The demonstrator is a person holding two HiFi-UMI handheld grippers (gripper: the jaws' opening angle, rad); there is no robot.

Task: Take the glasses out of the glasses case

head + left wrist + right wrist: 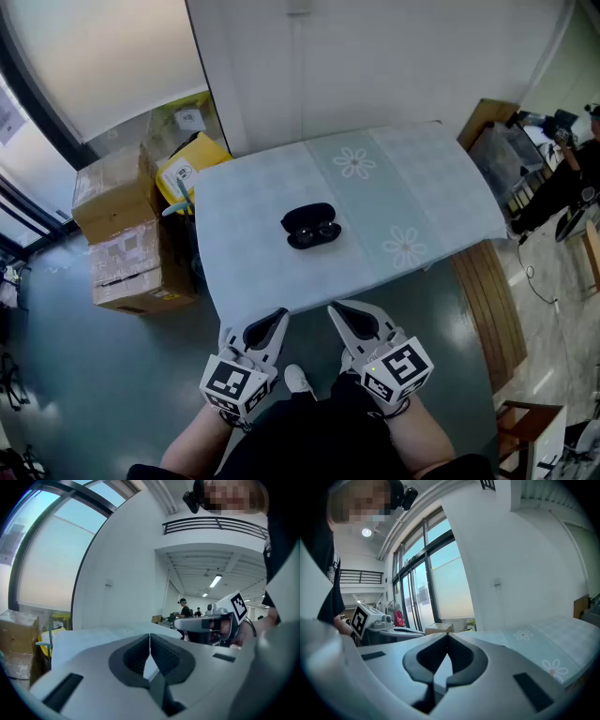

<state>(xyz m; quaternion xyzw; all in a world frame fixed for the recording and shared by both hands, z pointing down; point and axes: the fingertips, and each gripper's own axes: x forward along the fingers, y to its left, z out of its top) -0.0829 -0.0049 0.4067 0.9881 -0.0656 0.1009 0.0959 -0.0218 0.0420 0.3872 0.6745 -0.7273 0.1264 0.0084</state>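
Head view, left to right:

- Upper left to centre left of the frame: stacked cardboard boxes (122, 239) stand on the floor beside the table, with a yellow package (193, 161) behind them.
- Lower centre left: the left gripper (272, 323) is held just short of the near edge of the table (244, 272). Its tips point toward the table.
- Centre: the table is covered with a pale cloth printed with flowers. The glasses case (307, 216), black, lies open near the middle of the cloth, well apart from both grippers. The glasses (315, 234), dark, lie inside its lower half.
- Lower centre right: the right gripper (345, 317) is held beside the left one, also just short of the table edge.
- Right: a wooden board (487, 309) lies beside the table.

Left gripper view: the left gripper (150, 641) has its jaws closed tip to tip. Nothing is between them. The right gripper (206, 623) shows at centre right.

Right gripper view: the left gripper (377, 620) shows at centre left. The right gripper (446, 644) has its jaws closed tip to tip and holds nothing. The cloth-covered table (553, 639) extends to the right.
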